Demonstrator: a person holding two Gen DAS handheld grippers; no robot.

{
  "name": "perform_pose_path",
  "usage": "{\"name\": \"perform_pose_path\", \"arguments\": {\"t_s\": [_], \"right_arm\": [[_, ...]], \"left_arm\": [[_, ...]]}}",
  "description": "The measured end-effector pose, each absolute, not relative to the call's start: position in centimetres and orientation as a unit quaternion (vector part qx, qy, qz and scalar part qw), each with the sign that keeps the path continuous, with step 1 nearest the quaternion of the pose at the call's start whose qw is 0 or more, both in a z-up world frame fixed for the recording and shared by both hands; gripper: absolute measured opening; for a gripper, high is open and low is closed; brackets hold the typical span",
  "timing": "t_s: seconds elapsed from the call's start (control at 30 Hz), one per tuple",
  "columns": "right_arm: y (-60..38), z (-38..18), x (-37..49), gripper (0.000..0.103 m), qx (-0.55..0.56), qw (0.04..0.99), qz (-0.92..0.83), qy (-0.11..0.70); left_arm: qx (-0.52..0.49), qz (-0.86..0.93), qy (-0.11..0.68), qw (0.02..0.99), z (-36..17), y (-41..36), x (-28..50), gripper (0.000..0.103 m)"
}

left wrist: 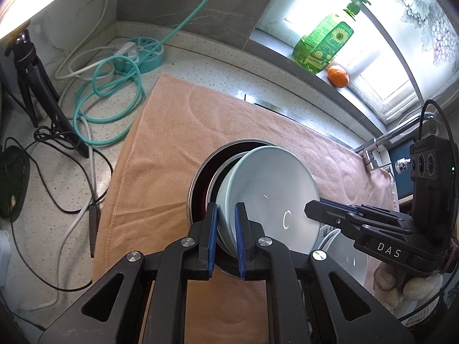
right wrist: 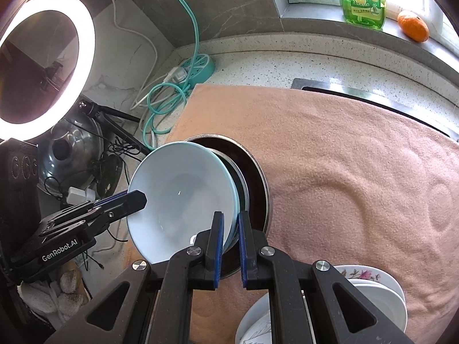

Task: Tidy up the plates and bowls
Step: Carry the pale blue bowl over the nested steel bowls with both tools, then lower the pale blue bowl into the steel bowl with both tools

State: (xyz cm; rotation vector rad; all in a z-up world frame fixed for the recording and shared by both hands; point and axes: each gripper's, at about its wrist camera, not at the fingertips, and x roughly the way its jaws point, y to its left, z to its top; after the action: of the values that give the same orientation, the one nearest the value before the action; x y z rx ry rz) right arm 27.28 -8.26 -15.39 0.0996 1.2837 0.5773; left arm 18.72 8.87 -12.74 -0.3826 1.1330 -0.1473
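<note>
Both tongs, left (left wrist: 226, 218) and right (right wrist: 230, 226), pinch opposite rims of the pale-blue plate (left wrist: 269, 197).

Open peach terry towel (right wrist: 358, 172) right of and behind the round steel basin (right wrist: 259, 180) is free to pass; left side blocked by coiled teal cable (left wrist: 106, 109), black tripod (left wrist: 34, 80), glowing ring light (right wrist: 43, 66); near-right by stacked white floral plates (right wrist: 373, 292).

Black claws (left wrist: 226, 232), blue pads (left wrist: 213, 238), silver screws.
</note>
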Motion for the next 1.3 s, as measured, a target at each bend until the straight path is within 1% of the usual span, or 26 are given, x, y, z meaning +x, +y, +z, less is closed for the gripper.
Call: {"name": "perform_pose_path", "arguments": {"t_s": [0.63, 0.83, 1.1, 1.3], "right_arm": [[-8.0, -16.1, 27.7, 0.009, 0.029, 0.765, 0.262, 0.587], [-8.0, -16.0, 27.8, 0.012, 0.033, 0.763, 0.267, 0.588], [-9.0, -15.1, 27.6, 0.012, 0.045, 0.773, 0.264, 0.575], [-9.8, -14.6, 27.2, 0.013, 0.049, 0.781, 0.256, 0.567]], "left_arm": [[-0.181, -0.063, 0.538, 0.821, -13.8, 9.1, 19.2, 0.01], [-0.189, -0.063, 0.54, 0.818, -13.8, 9.5, 19.3, 0.01], [-0.198, -0.056, 0.53, 0.823, -13.1, 10.6, 18.4, 0.014], [-0.206, -0.04, 0.525, 0.825, -12.9, 11.8, 17.7, 0.014]]}}
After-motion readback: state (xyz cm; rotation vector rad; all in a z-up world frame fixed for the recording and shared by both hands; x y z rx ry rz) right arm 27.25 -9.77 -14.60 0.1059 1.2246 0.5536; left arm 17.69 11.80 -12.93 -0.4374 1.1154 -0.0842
